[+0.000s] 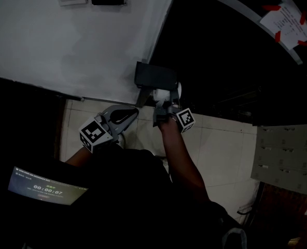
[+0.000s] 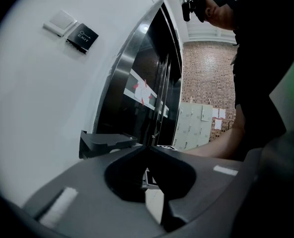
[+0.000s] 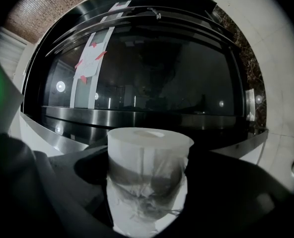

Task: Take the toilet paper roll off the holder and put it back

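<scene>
White wrapped toilet paper roll [image 3: 148, 177] looks lifted off, clamped in the right gripper [image 1: 165, 108]; putting it back is left.
In the head view the roll sits at frame centre, just below the dark grey wall-mounted box holder [image 1: 154, 77]. Left gripper [image 2: 148, 150] has its jaws together and empty, lower left. White wall [image 1: 65, 45] edge and dark curved glass door [image 3: 152, 73] crowd the holder; there is open room over the pale tiled floor [image 1: 221, 144], lower right.

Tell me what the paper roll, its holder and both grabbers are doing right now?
toilet paper roll: clamped between the right gripper's jaws.
right gripper: shut on the roll.
left gripper: jaws together, holding nothing.
holder: fixed on the wall, just above the roll.
</scene>
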